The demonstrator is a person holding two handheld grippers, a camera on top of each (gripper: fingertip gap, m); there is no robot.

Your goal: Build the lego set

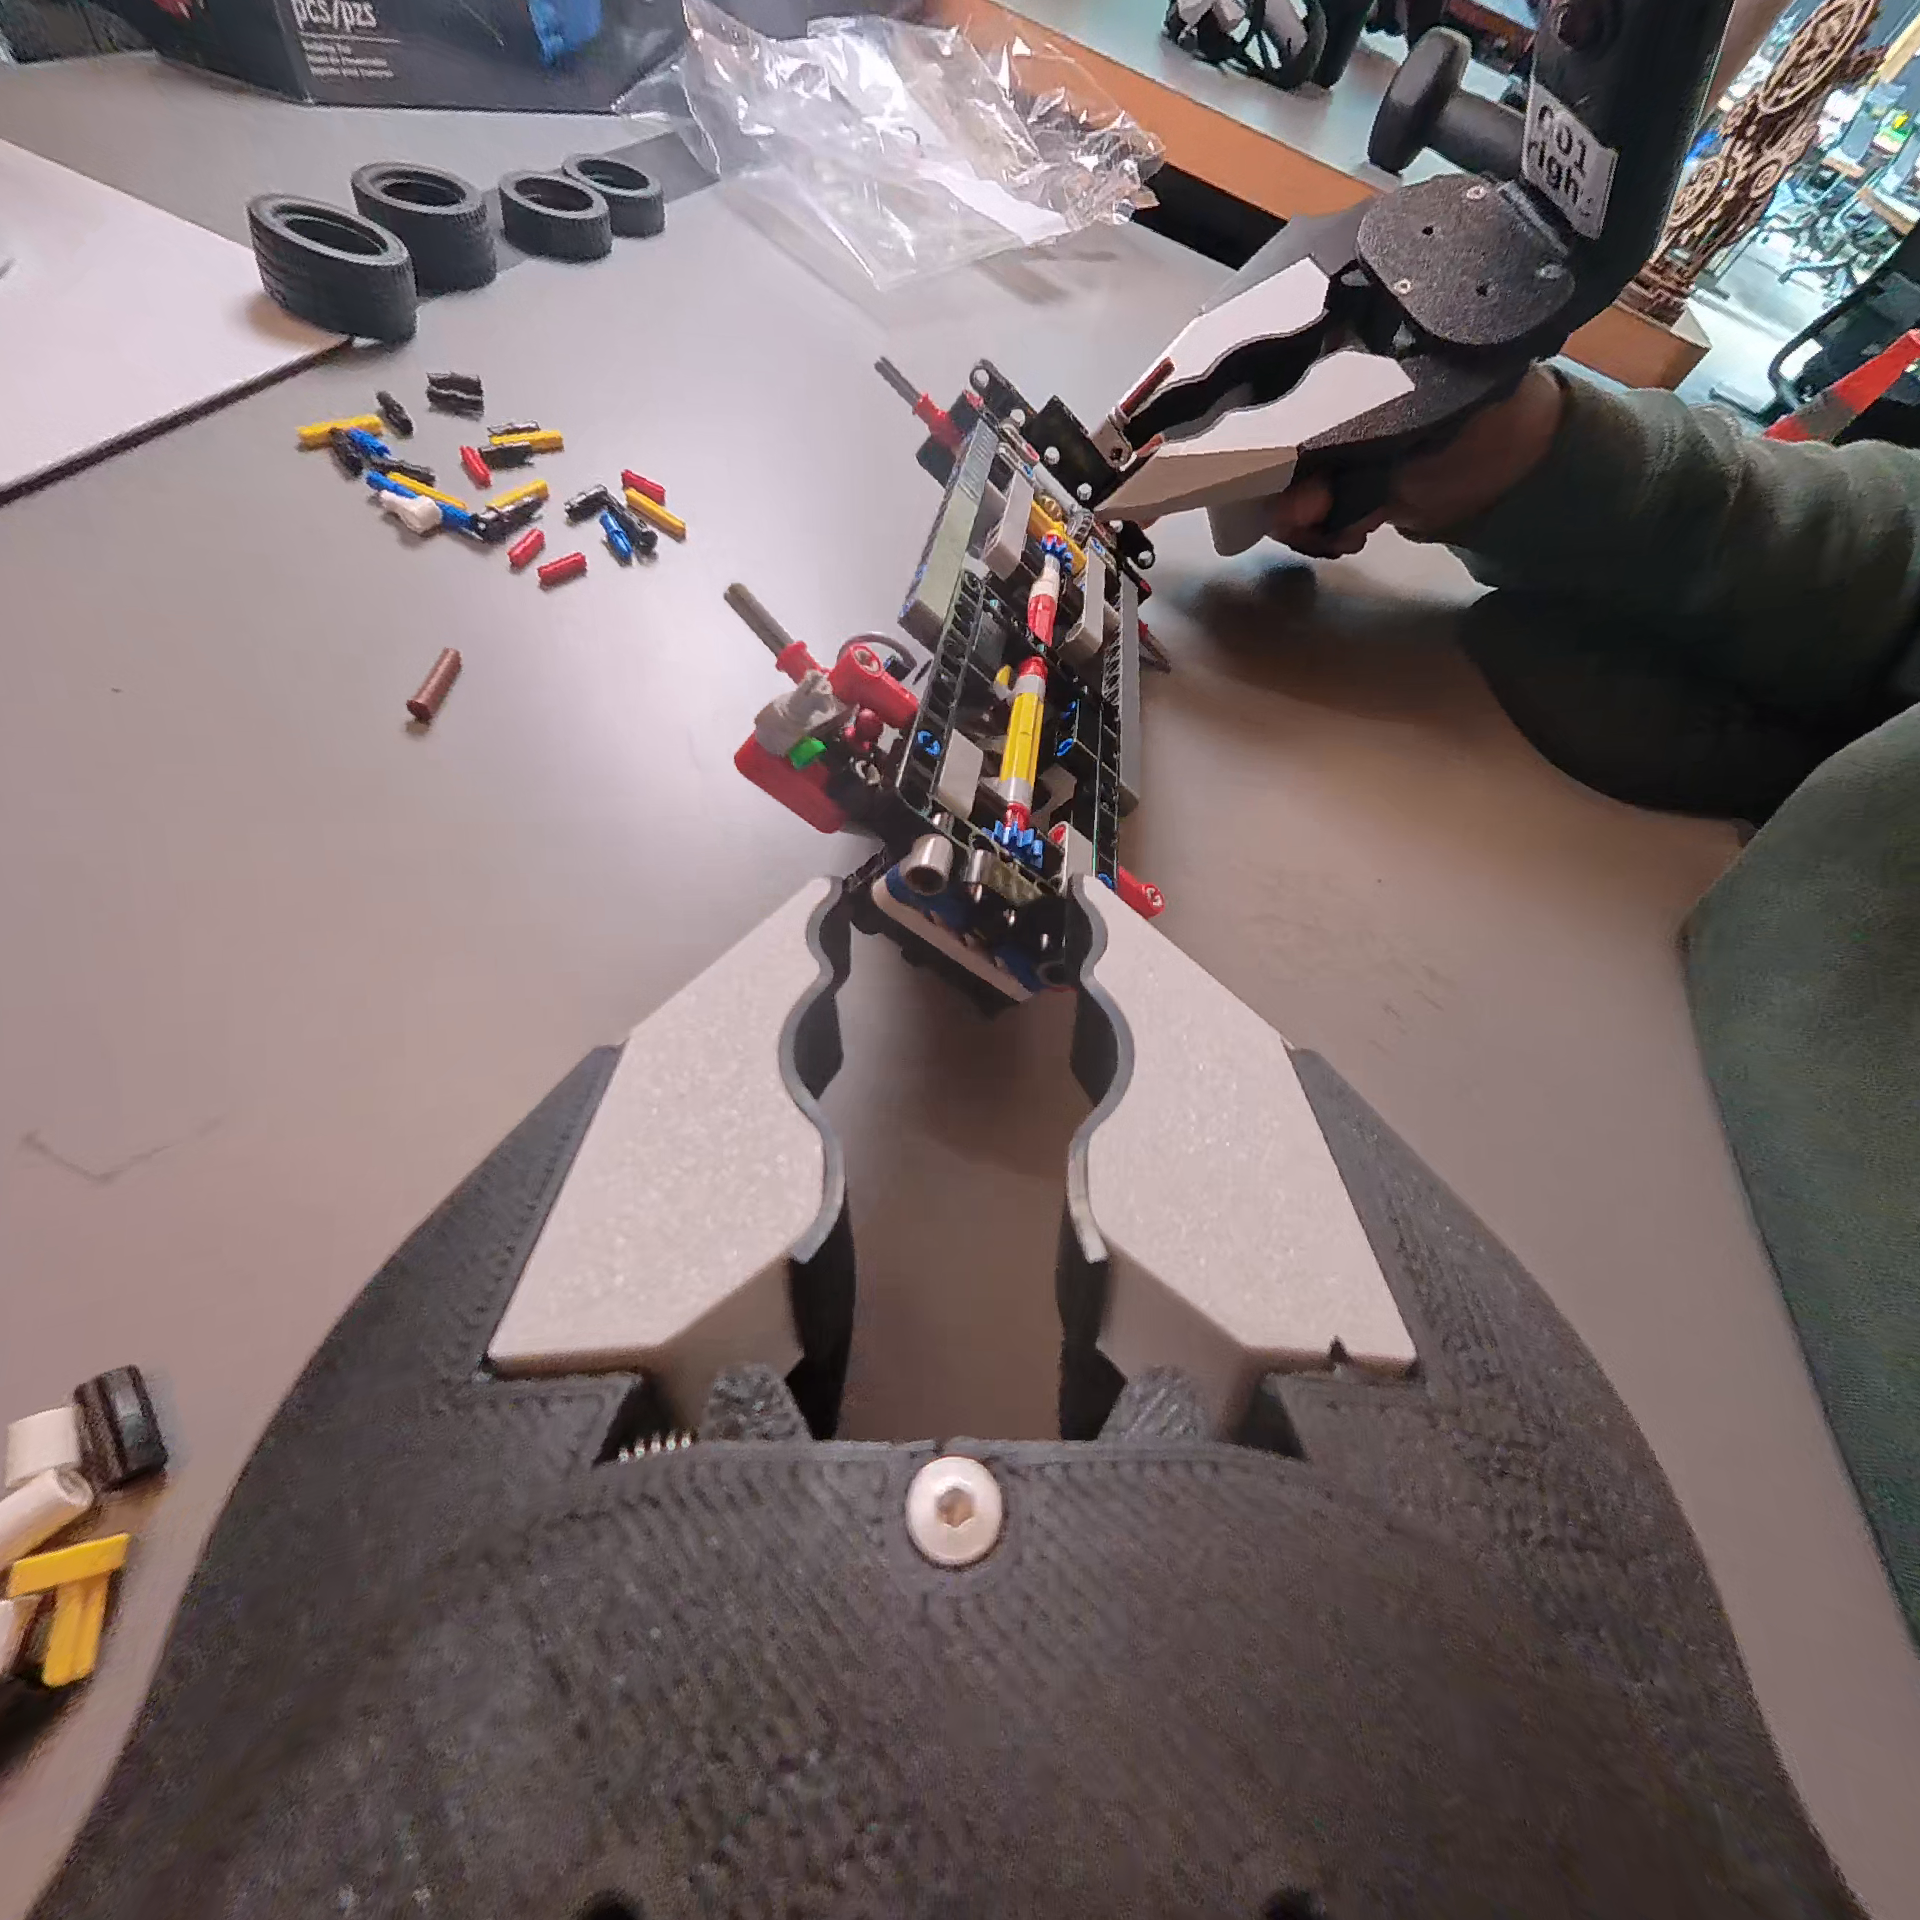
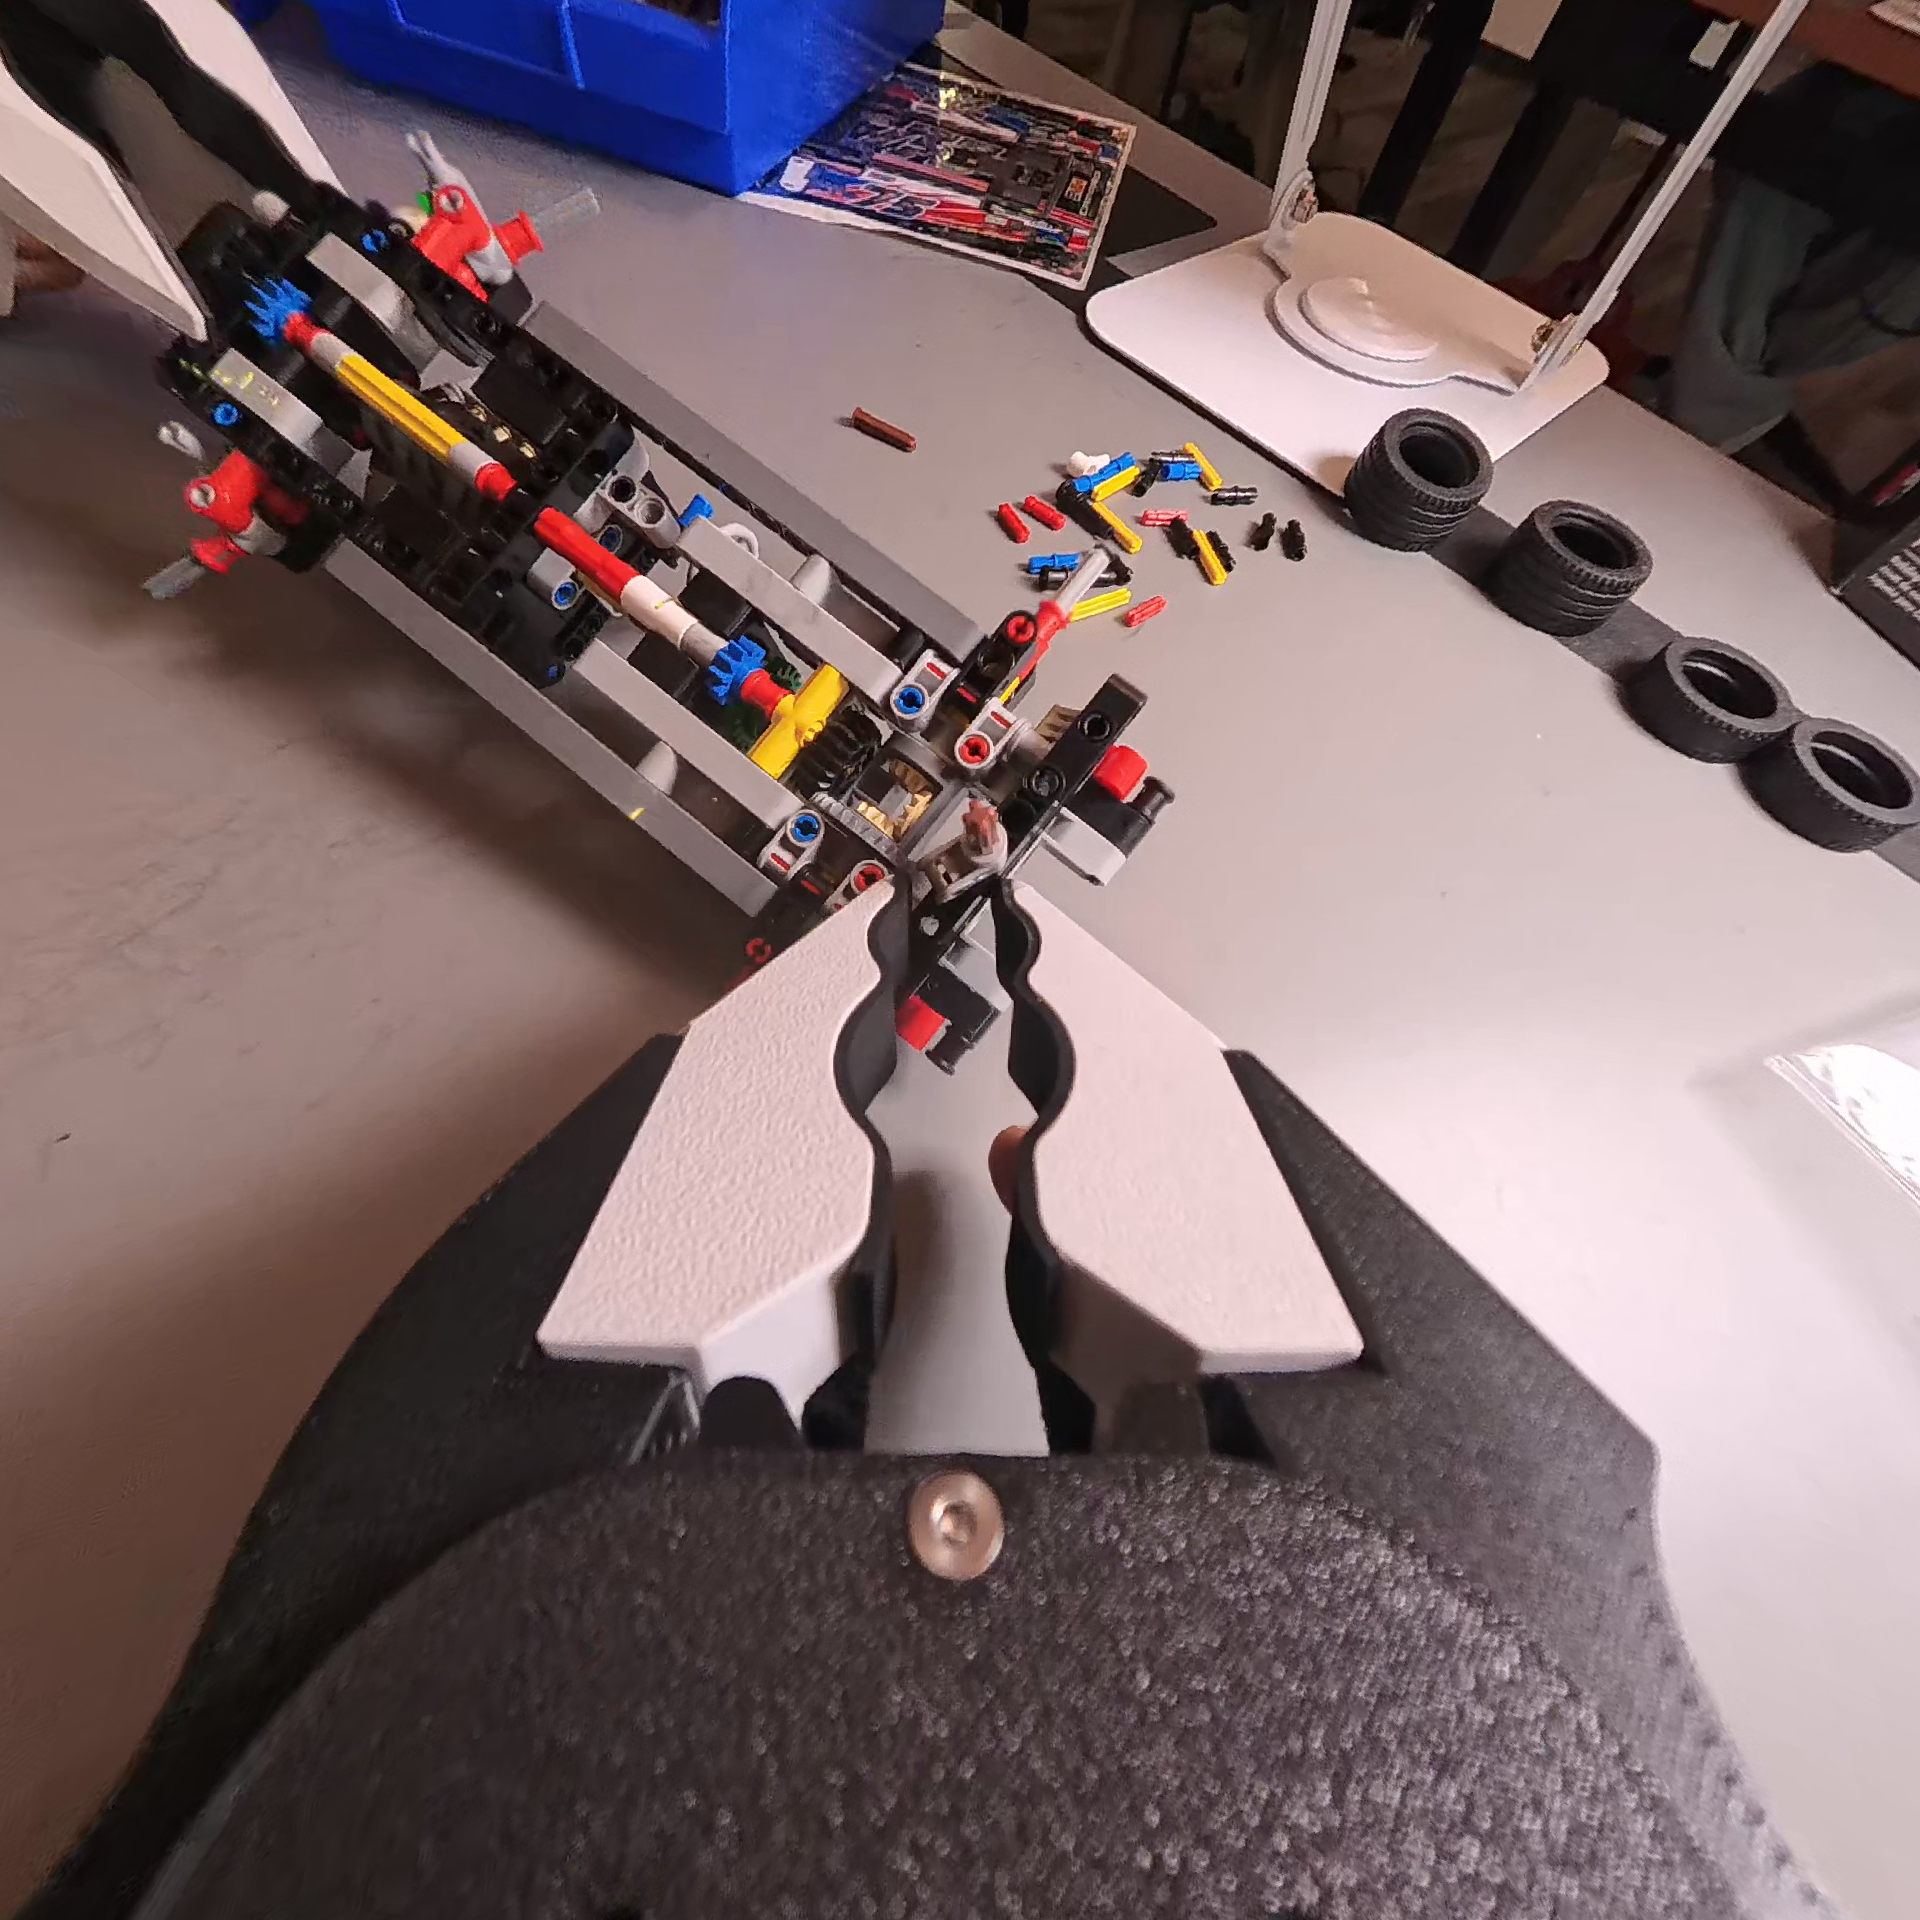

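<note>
A long Lego chassis of black and grey beams, with a yellow and red shaft down its middle and blue gears, is held tilted over the grey table. My left gripper is shut on its near end with the blue and grey block. My right gripper pinches the far end. In the right wrist view, my right gripper is shut on a thin black end piece of the chassis. A small grey part with a brown pin sits just past its tips. The left gripper's fingers hold the other end.
Several black tyres stand in a row. Loose coloured pins and a brown pin lie nearby. There is also a plastic bag, a blue bin, a sticker sheet, a white lamp base and a green sleeve. Left tips to right tips: about 20 cm. The brown pin is closer to my left gripper, around 15 cm from its tips; the right tips are 20 cm off. Look for it in the right wrist view too.
</note>
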